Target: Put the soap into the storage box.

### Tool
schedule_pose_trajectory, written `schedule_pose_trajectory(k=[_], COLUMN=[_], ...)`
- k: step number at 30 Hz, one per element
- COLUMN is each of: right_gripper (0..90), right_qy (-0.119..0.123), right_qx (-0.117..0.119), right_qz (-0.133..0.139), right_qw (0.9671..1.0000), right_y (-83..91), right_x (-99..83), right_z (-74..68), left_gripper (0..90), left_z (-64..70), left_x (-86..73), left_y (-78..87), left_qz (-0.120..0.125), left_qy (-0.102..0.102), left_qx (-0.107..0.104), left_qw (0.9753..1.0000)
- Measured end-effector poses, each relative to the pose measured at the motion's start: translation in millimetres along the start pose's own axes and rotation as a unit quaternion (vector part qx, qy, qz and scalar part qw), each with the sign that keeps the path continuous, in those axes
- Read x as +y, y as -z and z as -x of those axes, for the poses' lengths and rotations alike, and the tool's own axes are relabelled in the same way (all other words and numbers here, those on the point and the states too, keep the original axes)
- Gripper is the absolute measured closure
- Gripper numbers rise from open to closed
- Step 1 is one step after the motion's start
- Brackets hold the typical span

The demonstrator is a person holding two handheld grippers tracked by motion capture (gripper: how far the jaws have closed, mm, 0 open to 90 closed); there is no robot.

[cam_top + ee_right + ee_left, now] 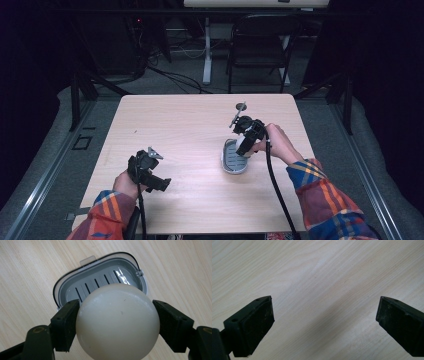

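While the person's right forearm in its plaid sleeve reaches in from the 5 o'clock corner of the high view, the right hand [276,142] tips the right gripper [244,146] downward over the grey oval slotted plastic soap dish [72,288], which lies on the pale wooden table [190,130] right of centre. Its jaws pinch the smooth off-white rounded soap bar [117,321] on both sides, the bar hanging just above the dish's 6 o'clock end. At 7 o'clock on the table, the left hand [126,184] holds the left gripper [324,315] low over bare wood, jaws spread wide and holding nothing. A small grey metal disc [241,106] lies at 12 o'clock from the dish.
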State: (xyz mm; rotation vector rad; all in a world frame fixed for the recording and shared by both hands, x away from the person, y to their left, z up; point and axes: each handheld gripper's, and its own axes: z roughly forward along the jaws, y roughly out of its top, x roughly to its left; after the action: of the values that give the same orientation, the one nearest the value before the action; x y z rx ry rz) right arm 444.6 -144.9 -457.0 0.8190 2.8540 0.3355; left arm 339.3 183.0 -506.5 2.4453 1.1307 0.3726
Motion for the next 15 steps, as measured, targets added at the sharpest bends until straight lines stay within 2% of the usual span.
schedule_pose_trajectory(k=[15], right_gripper=[24.6], right_qy=[0.014], right_qx=[0.016], right_qz=[-0.011], right_qw=[0.9997], right_y=[-20.8], right_x=[14.7], right_z=[-5.2], left_gripper=[1.5], left_z=[0.0], left_x=[-0.1], left_y=[-0.1], left_qz=[0.0], left_qy=[0.0], left_qx=[0.0], left_qw=[1.0])
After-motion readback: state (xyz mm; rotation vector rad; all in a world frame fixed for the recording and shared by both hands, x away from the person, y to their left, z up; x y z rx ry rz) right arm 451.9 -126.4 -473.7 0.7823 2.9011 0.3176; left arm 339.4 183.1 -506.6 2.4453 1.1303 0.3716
